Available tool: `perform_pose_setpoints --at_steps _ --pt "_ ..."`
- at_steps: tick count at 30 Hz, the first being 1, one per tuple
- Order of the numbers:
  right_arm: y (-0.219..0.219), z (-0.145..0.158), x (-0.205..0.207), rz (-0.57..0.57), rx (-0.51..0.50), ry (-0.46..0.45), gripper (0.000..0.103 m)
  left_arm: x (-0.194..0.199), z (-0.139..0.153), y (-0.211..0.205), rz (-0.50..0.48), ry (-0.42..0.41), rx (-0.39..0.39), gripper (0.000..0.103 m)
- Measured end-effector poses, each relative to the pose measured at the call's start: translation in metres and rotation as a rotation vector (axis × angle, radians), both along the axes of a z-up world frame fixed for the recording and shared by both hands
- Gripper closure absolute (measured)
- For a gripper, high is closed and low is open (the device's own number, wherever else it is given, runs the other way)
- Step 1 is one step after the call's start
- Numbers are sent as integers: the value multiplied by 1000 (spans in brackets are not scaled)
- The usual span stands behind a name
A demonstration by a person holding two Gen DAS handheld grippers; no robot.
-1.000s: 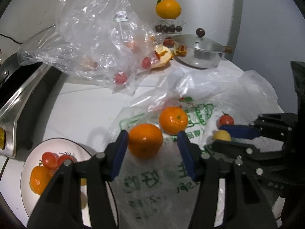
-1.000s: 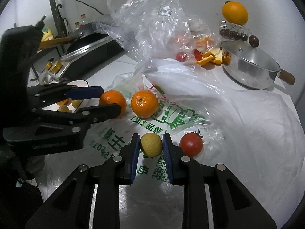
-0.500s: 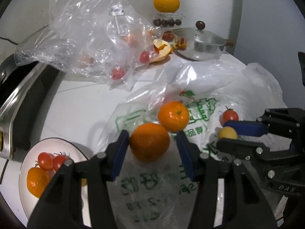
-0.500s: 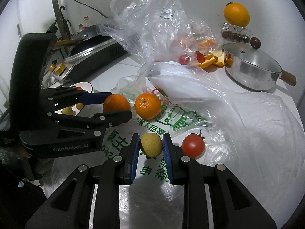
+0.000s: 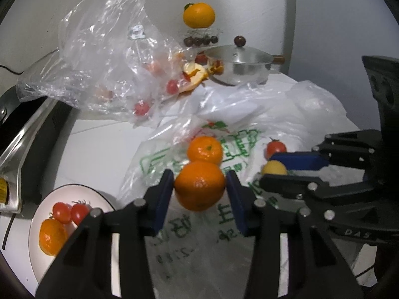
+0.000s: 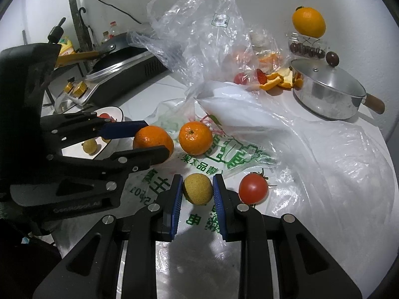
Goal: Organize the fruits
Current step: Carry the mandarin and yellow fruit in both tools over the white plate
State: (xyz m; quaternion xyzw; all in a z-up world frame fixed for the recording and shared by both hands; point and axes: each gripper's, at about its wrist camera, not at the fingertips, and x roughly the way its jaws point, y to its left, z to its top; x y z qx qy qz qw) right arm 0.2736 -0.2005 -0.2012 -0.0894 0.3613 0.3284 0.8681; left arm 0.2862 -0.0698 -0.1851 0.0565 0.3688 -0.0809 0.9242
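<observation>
My left gripper (image 5: 199,186) is shut on an orange (image 5: 199,185) and holds it just above the printed plastic bag (image 5: 189,226); the orange also shows in the right wrist view (image 6: 152,142). My right gripper (image 6: 197,189) is shut on a small yellow fruit (image 6: 197,191), also seen in the left wrist view (image 5: 274,168). A second orange (image 5: 204,149) and a red tomato (image 6: 253,191) lie on the bag. A white plate (image 5: 37,214) at lower left holds an orange and two tomatoes.
A clear bag (image 5: 104,57) with tomatoes lies at the back left. A steel pot with lid (image 5: 239,64) and orange peel (image 5: 194,74) stand at the back. An orange (image 5: 199,15) tops a jar. A stove (image 5: 27,134) is at the left.
My left gripper has closed onto the orange and lifted it slightly. The right gripper keeps its hold on the yellow fruit and has barely moved.
</observation>
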Motion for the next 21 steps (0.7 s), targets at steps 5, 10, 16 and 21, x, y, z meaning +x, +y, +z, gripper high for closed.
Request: perform_pose_setpoints --at_steps 5,10,16,21 --pt "1 4 -6 -4 -5 -15 77 -10 7 -1 -9 -13 -13 59" --pt "-1 11 -14 -12 -6 -29 76 -20 13 -3 -25 -23 -20 59" --pt "-2 19 -24 -20 -13 -47 76 -34 22 -4 -45 -44 -26 59" --pt "-2 24 -33 -21 -17 -61 76 -45 28 -4 -52 -60 -30 59"
